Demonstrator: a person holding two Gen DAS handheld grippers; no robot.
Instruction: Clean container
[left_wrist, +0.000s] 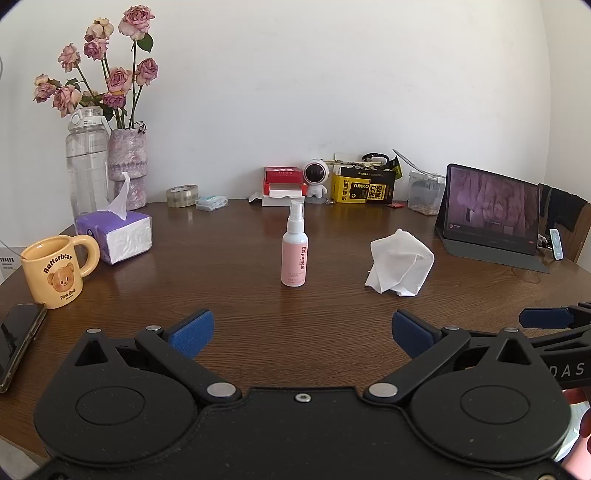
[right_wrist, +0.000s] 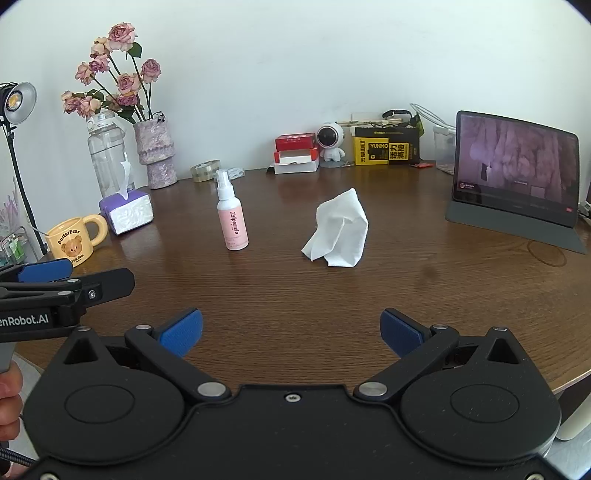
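Evidently nothing begun yet. Left claw (left_wrist: 303, 332): blue pads spread wide, nothing between them, held low over the near edge of the tabletop (left_wrist: 258, 314). Right claw (right_wrist: 291, 330): same, spread wide and empty, alongside the left one

Straight ahead of the left claw, well apart from it: pink spray bottle (left_wrist: 294, 254), upright, white pump top on, standing free. From the right claw it sits ahead and to the left (right_wrist: 232, 227)

Ahead of the right claw, slightly right of centre: crumpled white tissue (right_wrist: 338, 230), loosely heaped, lying on the wood beside the bottle but not touching it. No wet patch visible on tissue or bottle

Further out, left: purple tissue box (left_wrist: 114, 236), yellow bear mug (left_wrist: 61, 271). Far right: tablet (right_wrist: 517, 170) propped on its stand

Judgement: the bottle is the likeliest container meant, though the mug could be. Either way, no grasp, no wipe, no contact. All of it remains: take up the tissue, steady the container, wipe it
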